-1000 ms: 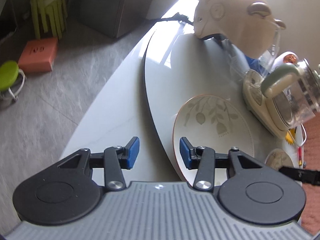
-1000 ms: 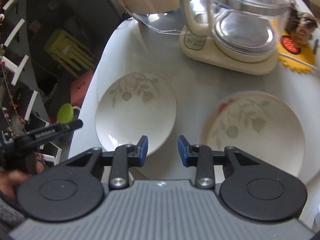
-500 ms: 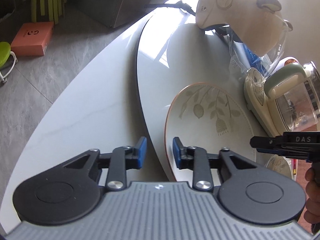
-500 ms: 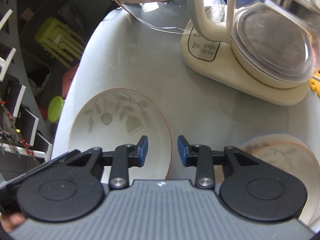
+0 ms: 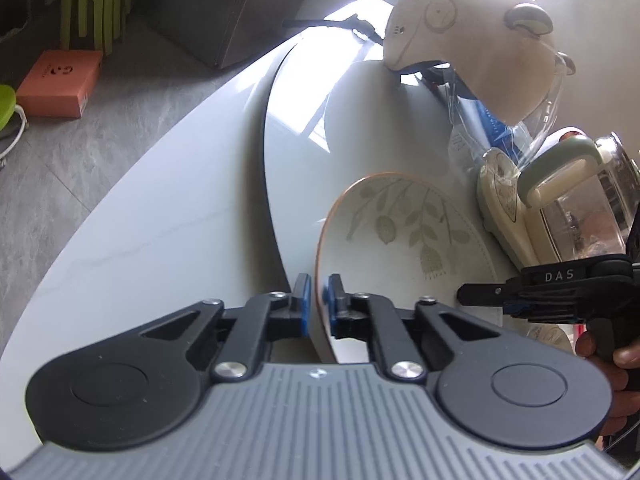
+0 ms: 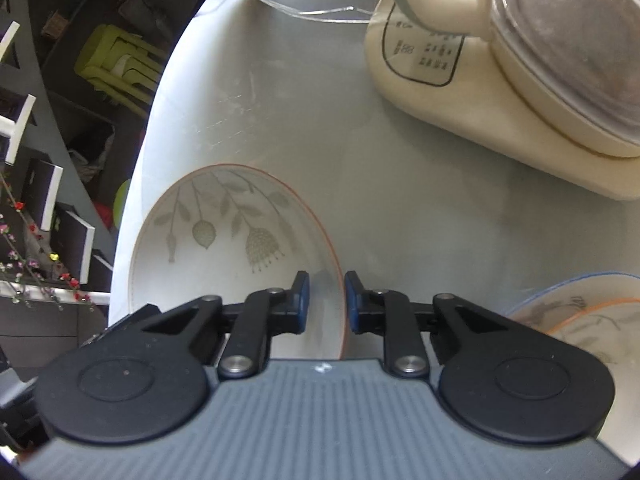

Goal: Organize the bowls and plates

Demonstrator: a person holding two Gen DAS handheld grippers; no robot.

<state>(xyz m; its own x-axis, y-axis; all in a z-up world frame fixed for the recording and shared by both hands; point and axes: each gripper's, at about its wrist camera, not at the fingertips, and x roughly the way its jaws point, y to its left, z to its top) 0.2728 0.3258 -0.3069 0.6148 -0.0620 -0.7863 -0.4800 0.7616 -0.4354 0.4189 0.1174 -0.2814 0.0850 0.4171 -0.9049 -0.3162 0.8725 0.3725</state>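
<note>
A cream plate with a leaf pattern and an orange rim (image 5: 404, 248) lies on the white table. My left gripper (image 5: 317, 304) is shut on the plate's near left rim, one pad on each side. The same plate (image 6: 224, 248) shows in the right wrist view. My right gripper (image 6: 326, 300) is open, its jaws standing either side of the plate's right rim without closing on it. It also shows in the left wrist view (image 5: 560, 292) over the plate's right side. Another patterned plate (image 6: 588, 320) lies at the right.
An electric kettle on a cream base (image 6: 500, 60) stands just beyond the plate, also seen in the left wrist view (image 5: 560, 200). A cream helmet with a clear visor (image 5: 472, 40) sits further back. The table's edge (image 5: 160, 216) curves along the left above the floor.
My left gripper has closed from open onto the plate's left rim. My right gripper moved forward and left until its open jaws straddle the plate's right rim.
</note>
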